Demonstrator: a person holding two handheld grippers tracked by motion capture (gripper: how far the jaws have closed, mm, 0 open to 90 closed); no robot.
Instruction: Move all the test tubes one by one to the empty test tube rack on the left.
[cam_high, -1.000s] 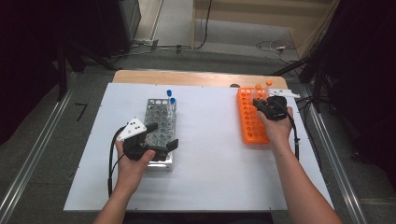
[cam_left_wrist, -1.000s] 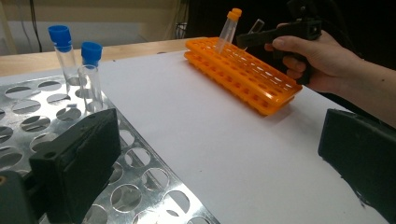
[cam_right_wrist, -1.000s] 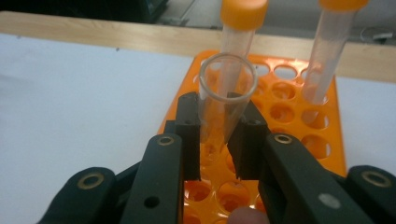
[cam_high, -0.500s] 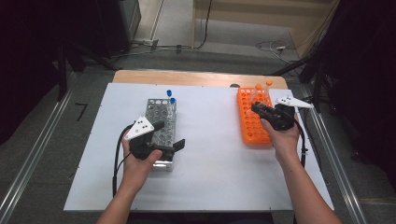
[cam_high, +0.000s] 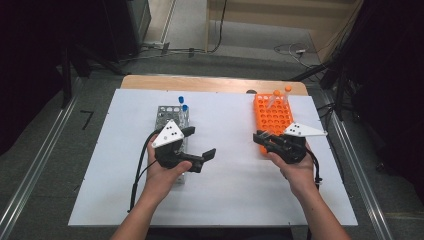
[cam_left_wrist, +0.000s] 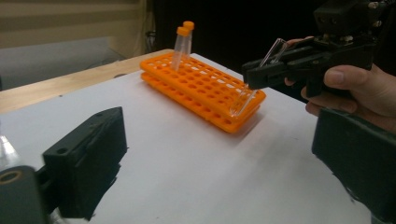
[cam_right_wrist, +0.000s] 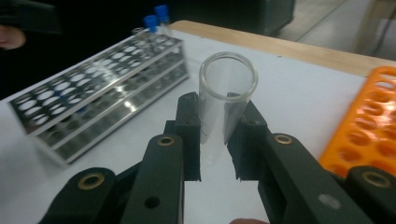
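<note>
My right gripper (cam_right_wrist: 215, 112) is shut on a clear, uncapped test tube (cam_right_wrist: 227, 88), gripping it just below its open mouth. In the left gripper view that tube (cam_left_wrist: 247, 93) hangs tilted, its lower end over the near corner of the orange rack (cam_left_wrist: 201, 91). In the high view my right gripper (cam_high: 260, 138) sits at the near end of the orange rack (cam_high: 272, 116). Two orange-capped tubes (cam_left_wrist: 183, 39) stand at the rack's far end. My left gripper (cam_high: 199, 143) is open wide with nothing between its jaws, beside the metal rack (cam_high: 170, 116) and pointing right.
The metal rack (cam_right_wrist: 102, 88) holds two blue-capped tubes (cam_high: 183, 106) at its far end. Both racks rest on a white board (cam_high: 225, 190) over a wooden table (cam_high: 210, 83). Bare board lies between the racks.
My right gripper has drawn back from the far end of the orange rack to its near end, carrying the clear tube. My left gripper has shifted right and turned toward the middle.
</note>
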